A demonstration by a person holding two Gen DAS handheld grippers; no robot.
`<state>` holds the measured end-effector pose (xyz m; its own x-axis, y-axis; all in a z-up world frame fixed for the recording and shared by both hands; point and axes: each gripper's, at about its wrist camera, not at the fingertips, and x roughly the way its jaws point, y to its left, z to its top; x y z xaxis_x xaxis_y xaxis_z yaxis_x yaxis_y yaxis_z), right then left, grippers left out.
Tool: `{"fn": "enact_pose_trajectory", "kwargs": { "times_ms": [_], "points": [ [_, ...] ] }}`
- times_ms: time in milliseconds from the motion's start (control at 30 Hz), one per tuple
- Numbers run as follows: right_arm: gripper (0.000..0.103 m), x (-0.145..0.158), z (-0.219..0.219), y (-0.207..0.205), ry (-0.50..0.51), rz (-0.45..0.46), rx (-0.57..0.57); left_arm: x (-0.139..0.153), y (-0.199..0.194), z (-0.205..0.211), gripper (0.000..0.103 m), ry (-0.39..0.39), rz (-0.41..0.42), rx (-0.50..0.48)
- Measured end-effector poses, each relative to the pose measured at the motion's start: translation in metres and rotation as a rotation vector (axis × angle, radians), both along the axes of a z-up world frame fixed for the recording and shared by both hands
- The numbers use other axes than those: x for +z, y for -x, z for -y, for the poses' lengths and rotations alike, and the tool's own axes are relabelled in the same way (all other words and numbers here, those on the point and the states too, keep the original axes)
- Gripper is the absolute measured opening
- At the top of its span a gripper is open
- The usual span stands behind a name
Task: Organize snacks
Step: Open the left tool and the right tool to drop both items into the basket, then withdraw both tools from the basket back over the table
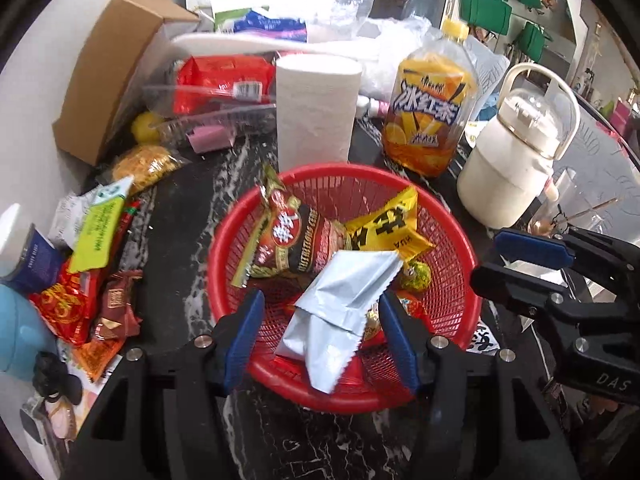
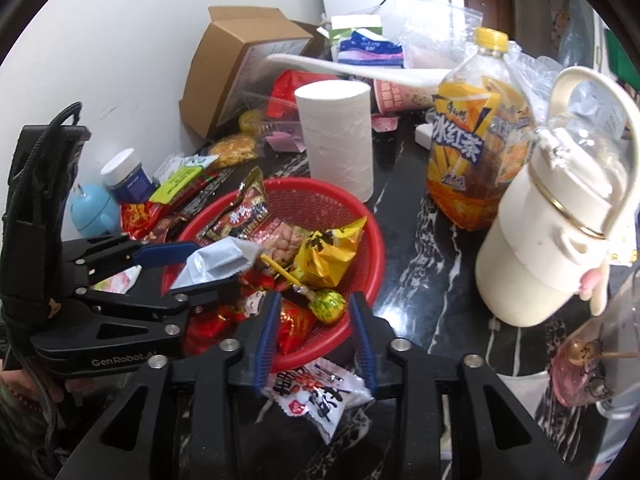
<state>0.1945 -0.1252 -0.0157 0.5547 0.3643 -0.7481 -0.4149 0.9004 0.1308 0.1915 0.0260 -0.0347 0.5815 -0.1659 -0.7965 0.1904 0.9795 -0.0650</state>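
A red mesh basket [image 1: 460, 280] [image 2: 372, 240] on the dark marble table holds several snack packets: a brown cereal packet [image 1: 304, 240], a yellow packet [image 1: 384, 224] [image 2: 328, 252] and a lollipop [image 2: 330, 304]. My left gripper [image 1: 320, 336] [image 2: 208, 264] is open above the basket, and a silver packet [image 1: 340, 312] [image 2: 216, 264] lies between its fingers, apparently loose. My right gripper [image 2: 316, 336] [image 1: 516, 256] is open at the basket's near rim, over a white snack packet [image 2: 316, 396] on the table.
More snack packets [image 1: 80, 288] lie left of the basket. A paper roll [image 1: 316, 108], an iced-tea bottle [image 1: 428, 108] and a cream kettle [image 1: 508, 168] stand behind and right. A cardboard box [image 1: 108, 68] leans at the back left.
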Motion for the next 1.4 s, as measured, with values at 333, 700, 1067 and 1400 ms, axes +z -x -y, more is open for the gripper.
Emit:
{"fn": "enact_pose_trajectory", "kwargs": {
  "times_ms": [333,700,1067,1400],
  "points": [
    [0.05,0.029,0.006,0.013,-0.01,0.064,-0.018,0.034,0.012,-0.003,0.077,-0.021,0.1,0.048],
    [0.054,0.07,0.008,0.028,-0.003,0.157,-0.033,0.083,0.03,-0.002,0.077,0.009,0.228,0.034],
    [0.059,0.093,0.023,0.065,0.03,0.2,-0.075,0.109,0.07,0.014,0.077,0.015,0.283,-0.035],
    [0.063,0.087,0.044,0.102,0.026,0.192,-0.136,0.097,0.098,0.032,0.077,0.04,0.242,-0.089]
  ]
}}
